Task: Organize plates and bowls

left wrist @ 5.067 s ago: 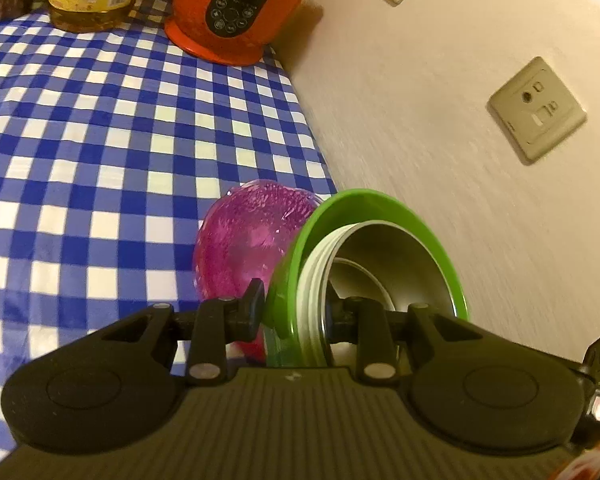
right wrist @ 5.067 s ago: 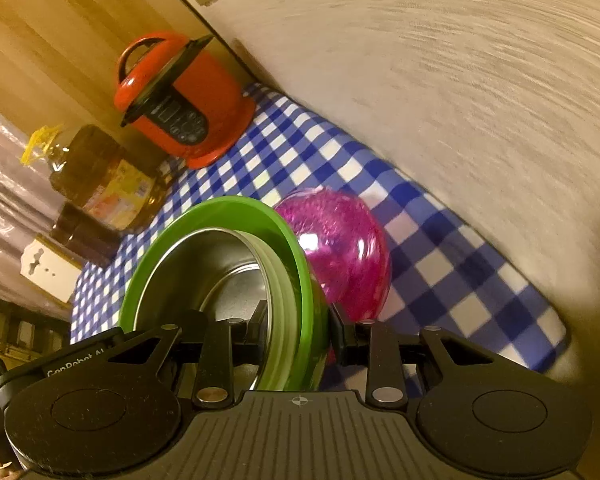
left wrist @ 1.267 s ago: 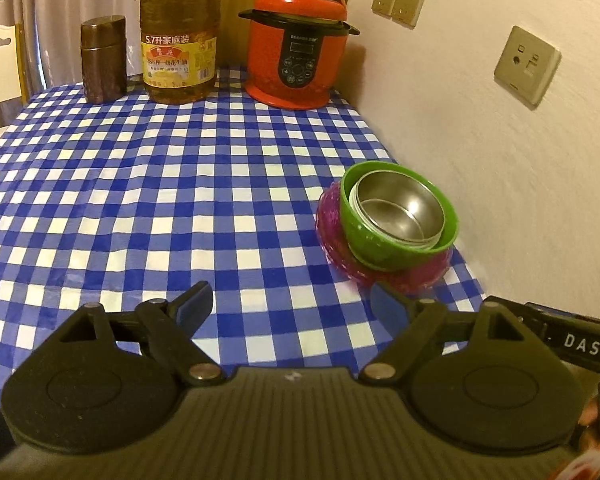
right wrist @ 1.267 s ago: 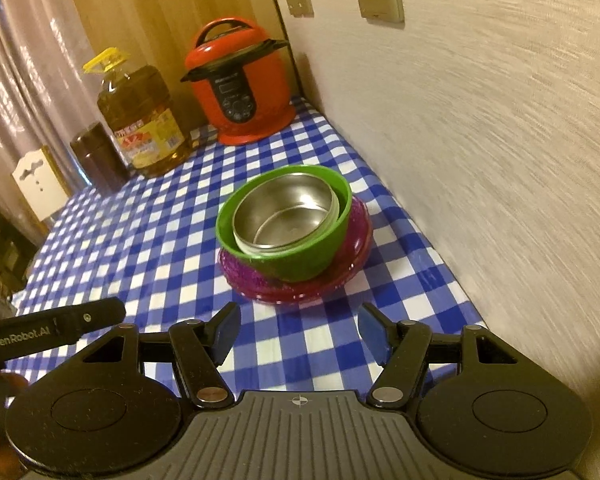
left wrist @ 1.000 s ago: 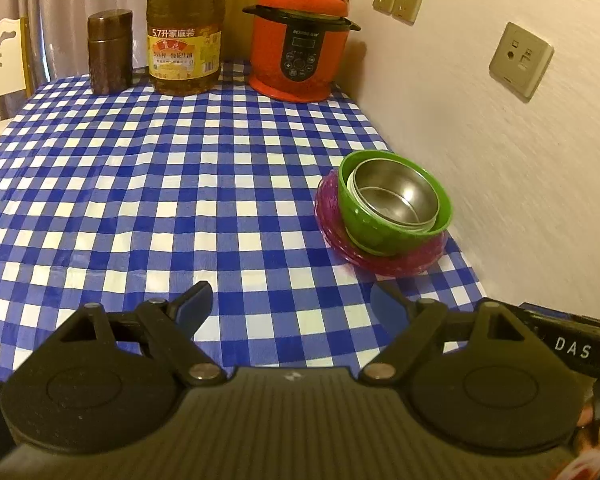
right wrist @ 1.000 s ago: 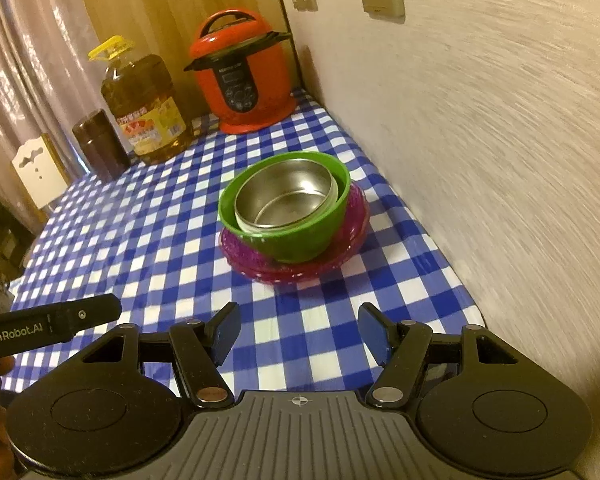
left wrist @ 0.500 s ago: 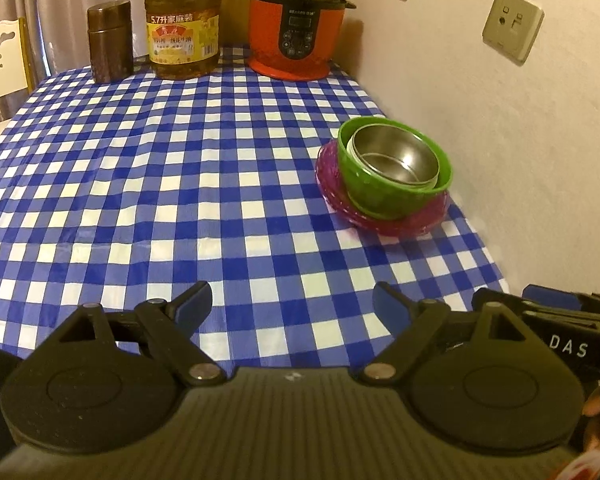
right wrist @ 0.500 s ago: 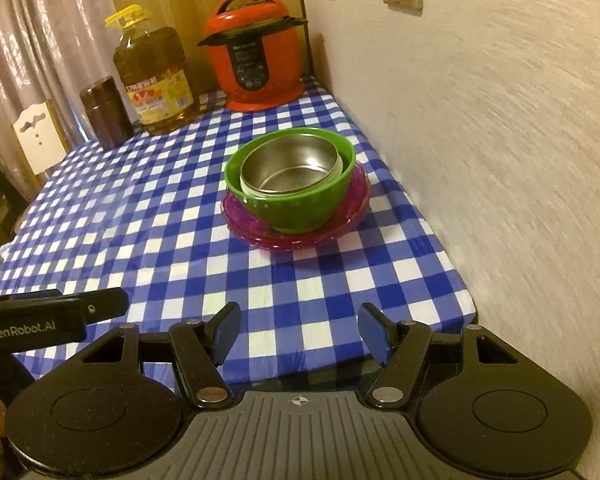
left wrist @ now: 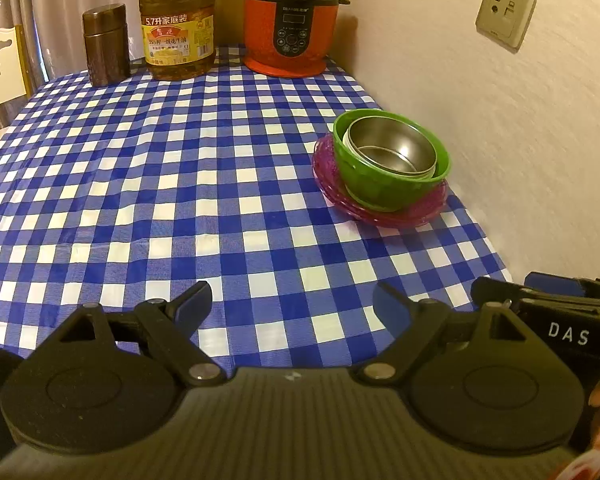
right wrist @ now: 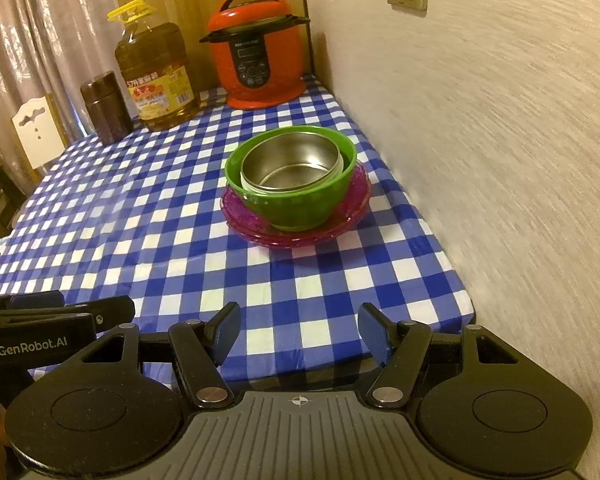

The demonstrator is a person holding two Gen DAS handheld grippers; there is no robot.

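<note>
Both pairs of jaws stood apart with nothing between them: your left gripper (left wrist: pixel 290 304) hovered over bare cloth near the front edge, and your right gripper (right wrist: pixel 298 330) hung over that same edge, empty as well. Neither touched the dishes, which fits a job that looks finished rather than one mid-grasp.

You had the steel bowl (right wrist: pixel 292 168) nested inside the green bowl (right wrist: pixel 296 200), and the green bowl sat on the pink plate (right wrist: pixel 352 204), widest piece at the bottom. That order makes sense: each thing cradles the smaller one, so the stack takes one spot and should not tip easily. The steel bowl sat a little off-centre in the green one, leaning toward one side of the rim, though it looked settled.

You placed the stack near the wall (right wrist: pixel 500 140) on the checked tablecloth (left wrist: pixel 140 184), well apart from the red cooker (left wrist: pixel 290 20), the oil bottle (left wrist: pixel 176 20) and the brown canister (left wrist: pixel 106 44) at the far end. My guess is that keeping it by the wall left the middle of the table free.
</note>
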